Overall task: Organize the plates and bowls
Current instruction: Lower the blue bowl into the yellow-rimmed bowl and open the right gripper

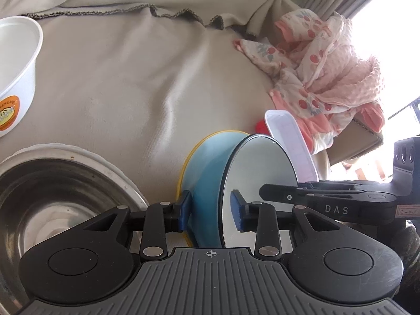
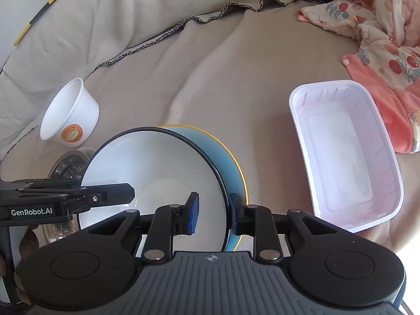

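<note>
Enamel, by the look of it: we hold a blue bowl (image 2: pixel 157 173) with a white inside and a thin dark rim, gripped from two sides and tipped up on edge over the beige sofa cover (image 1: pixel 126 84). Our left gripper (image 1: pixel 211 210) has its blue pads clamped across the bowl's wall near the rim, one pad outside on the blue, one inside on the white. Our right gripper (image 2: pixel 214 214) pinches the rim on the opposite side, jaws narrow. A yellow-edged blue plate (image 2: pixel 236 173) sits right behind the bowl, touching it; whether it is caught in either grip we cannot tell. We judge the bowl stiff, smooth and a bit slippery, liable to chip if knocked, so the rim is the sensible place to take hold. Nearby lie a dull steel bowl (image 1: pixel 52 197) with a broad flat lip, a light white plastic cup (image 2: pixel 69 114) with an orange sticker, and a thin, flexible-looking white plastic tub (image 2: pixel 346 152), rectangular with ribbed walls. Soft pink baby clothes (image 1: pixel 325 78) with a cherry print are heaped at the side.
</note>
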Demonstrator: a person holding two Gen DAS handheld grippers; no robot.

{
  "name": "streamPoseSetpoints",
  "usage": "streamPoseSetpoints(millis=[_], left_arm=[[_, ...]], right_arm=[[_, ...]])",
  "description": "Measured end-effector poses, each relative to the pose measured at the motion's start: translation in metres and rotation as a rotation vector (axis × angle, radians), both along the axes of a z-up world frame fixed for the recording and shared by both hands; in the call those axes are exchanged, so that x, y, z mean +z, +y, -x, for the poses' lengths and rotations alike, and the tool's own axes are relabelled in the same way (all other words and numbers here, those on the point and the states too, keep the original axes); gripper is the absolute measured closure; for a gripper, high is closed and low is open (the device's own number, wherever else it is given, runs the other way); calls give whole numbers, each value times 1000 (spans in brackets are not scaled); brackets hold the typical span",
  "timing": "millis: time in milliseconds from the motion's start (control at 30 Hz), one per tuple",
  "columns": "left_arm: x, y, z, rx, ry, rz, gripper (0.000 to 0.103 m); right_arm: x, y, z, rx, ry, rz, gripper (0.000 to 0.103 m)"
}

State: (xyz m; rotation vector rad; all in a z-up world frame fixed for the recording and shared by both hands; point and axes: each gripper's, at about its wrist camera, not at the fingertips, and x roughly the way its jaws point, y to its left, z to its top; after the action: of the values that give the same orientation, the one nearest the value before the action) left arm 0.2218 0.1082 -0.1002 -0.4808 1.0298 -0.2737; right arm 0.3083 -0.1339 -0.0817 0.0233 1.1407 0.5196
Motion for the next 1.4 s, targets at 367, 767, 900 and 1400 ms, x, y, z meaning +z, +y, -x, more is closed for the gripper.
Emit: streamPoseSetpoints(millis=[367, 767, 900, 1400], left_arm=[[28, 17, 7, 27, -92, -40, 75], [-10, 5, -12, 4, -20, -91, 73], [-16, 1, -16, -17, -24, -47, 73], [-17, -5, -34, -14, -119, -46, 67]], right_arm=[[12, 8, 3, 10, -99, 46, 79], [18, -8, 7, -64, -208, 7, 54], [-11, -15, -6, -97, -84, -64, 54], [-43, -8, -31, -72, -11, -219, 59]])
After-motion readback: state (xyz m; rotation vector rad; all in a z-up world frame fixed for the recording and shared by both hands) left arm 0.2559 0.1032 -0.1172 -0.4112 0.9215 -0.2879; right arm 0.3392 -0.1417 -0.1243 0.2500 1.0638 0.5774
